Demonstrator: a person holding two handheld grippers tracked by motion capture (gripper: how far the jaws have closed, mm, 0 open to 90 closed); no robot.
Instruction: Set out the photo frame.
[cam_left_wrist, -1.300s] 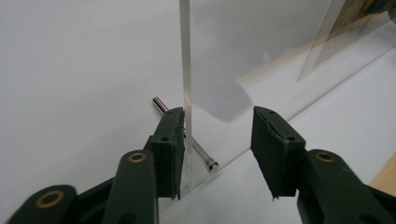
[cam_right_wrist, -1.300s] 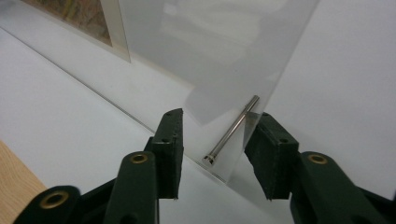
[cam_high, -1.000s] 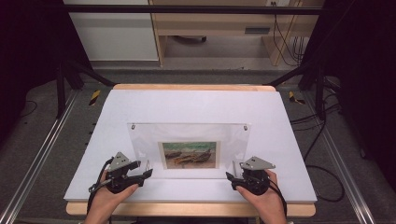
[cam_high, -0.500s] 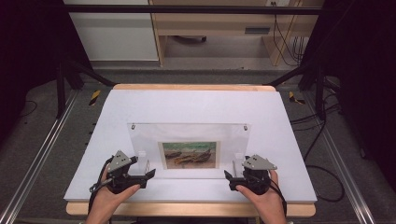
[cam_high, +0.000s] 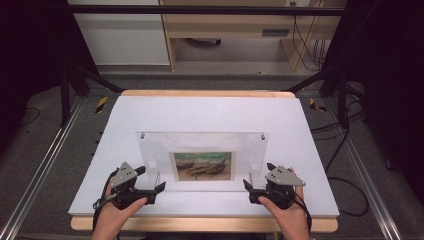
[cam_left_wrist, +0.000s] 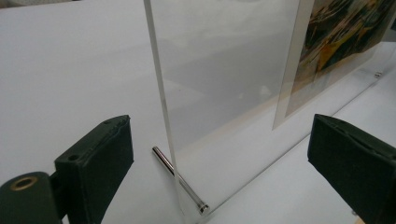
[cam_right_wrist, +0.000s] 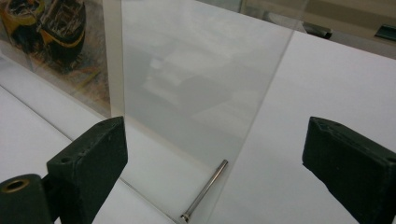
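Clear acrylic makes up the picture frame (cam_high: 202, 161), which stands upright near the front of the white table (cam_high: 210, 112), its long axis running left to right across the person's front, with a boat picture (cam_high: 203, 166) in its middle. Each bottom corner rests on a thin metal pin (cam_left_wrist: 180, 179) that sticks out front and back. The left hand-held gripper (cam_high: 150, 182) sits just beside the frame's left end and the right hand-held gripper (cam_high: 254, 182) just beside its right end, so each hand is equally near its own end. In both gripper views the frame's edge lies between the black jaws, which have just been opening and now stand wide apart, pads clear of the acrylic and holding nothing. Any next grasp would mean closing across the thin sheet.
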